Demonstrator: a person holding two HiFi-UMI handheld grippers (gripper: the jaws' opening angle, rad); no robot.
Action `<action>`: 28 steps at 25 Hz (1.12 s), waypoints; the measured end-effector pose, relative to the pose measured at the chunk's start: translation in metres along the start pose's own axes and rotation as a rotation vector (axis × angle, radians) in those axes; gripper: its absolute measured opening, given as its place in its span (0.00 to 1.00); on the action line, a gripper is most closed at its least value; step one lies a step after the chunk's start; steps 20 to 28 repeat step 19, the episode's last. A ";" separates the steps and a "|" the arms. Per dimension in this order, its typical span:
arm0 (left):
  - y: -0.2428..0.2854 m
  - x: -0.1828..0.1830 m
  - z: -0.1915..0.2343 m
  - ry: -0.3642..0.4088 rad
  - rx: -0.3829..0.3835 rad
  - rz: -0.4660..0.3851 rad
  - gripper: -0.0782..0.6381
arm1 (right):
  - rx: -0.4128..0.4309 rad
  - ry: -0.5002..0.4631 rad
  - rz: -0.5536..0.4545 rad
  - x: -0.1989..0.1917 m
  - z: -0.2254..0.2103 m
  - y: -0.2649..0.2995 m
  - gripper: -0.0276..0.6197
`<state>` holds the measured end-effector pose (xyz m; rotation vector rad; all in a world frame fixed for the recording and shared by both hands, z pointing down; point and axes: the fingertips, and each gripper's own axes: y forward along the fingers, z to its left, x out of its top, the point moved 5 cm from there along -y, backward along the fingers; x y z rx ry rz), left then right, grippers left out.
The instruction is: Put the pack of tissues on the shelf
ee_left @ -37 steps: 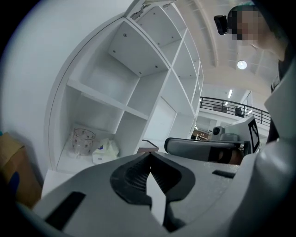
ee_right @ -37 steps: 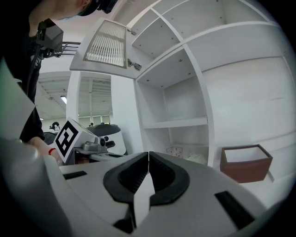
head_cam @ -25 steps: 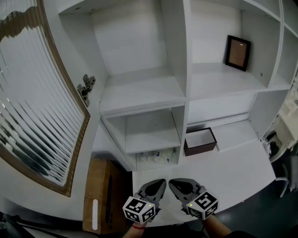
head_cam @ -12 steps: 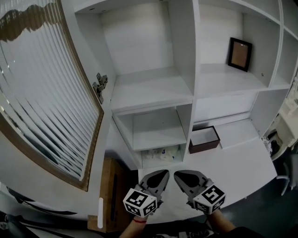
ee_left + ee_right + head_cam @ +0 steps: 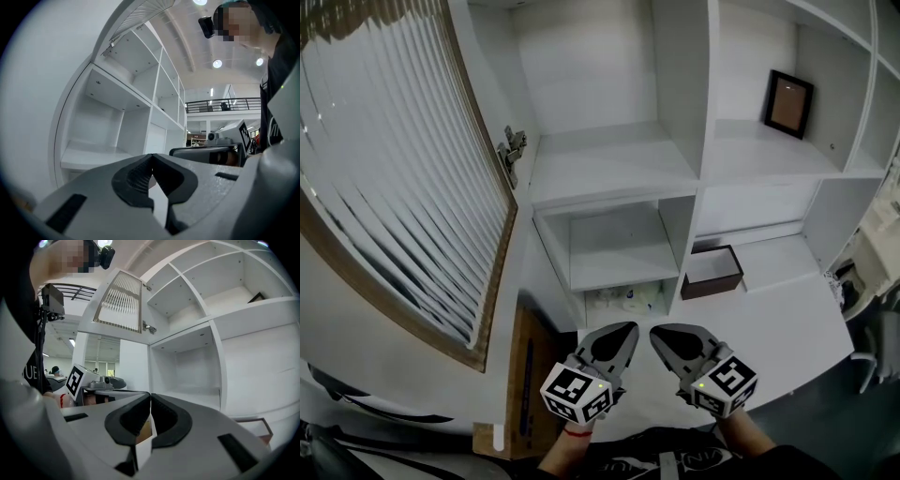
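Our left tongs and right tongs hover clenched, empty, side by side over the counter before the shelf.

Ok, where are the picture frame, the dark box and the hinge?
picture frame (image 5: pixel 787 103), head view, brown panel
dark box (image 5: pixel 714 286), head view, front wall
hinge (image 5: pixel 514 150), head view, metal body

White shelf: 1 picture frame upper right, pale packs in the bottom-centre cubby, 1 dark box on the counter.
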<state>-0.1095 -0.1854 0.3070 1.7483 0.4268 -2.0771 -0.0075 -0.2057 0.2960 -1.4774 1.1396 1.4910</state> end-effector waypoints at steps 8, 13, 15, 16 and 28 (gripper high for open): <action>-0.003 0.000 0.008 0.006 0.018 0.013 0.12 | 0.012 0.025 -0.009 -0.001 -0.002 0.009 0.06; -0.005 -0.004 0.014 0.001 0.033 0.026 0.12 | 0.033 0.051 -0.005 -0.008 -0.001 0.017 0.06; -0.005 -0.005 0.016 -0.001 0.038 0.030 0.12 | 0.042 0.050 0.004 -0.010 -0.001 0.019 0.06; -0.005 -0.006 0.017 -0.003 0.040 0.032 0.12 | 0.044 0.051 0.008 -0.011 -0.001 0.021 0.06; -0.005 -0.008 0.022 -0.009 0.047 0.037 0.12 | 0.043 0.063 0.020 -0.014 -0.004 0.024 0.06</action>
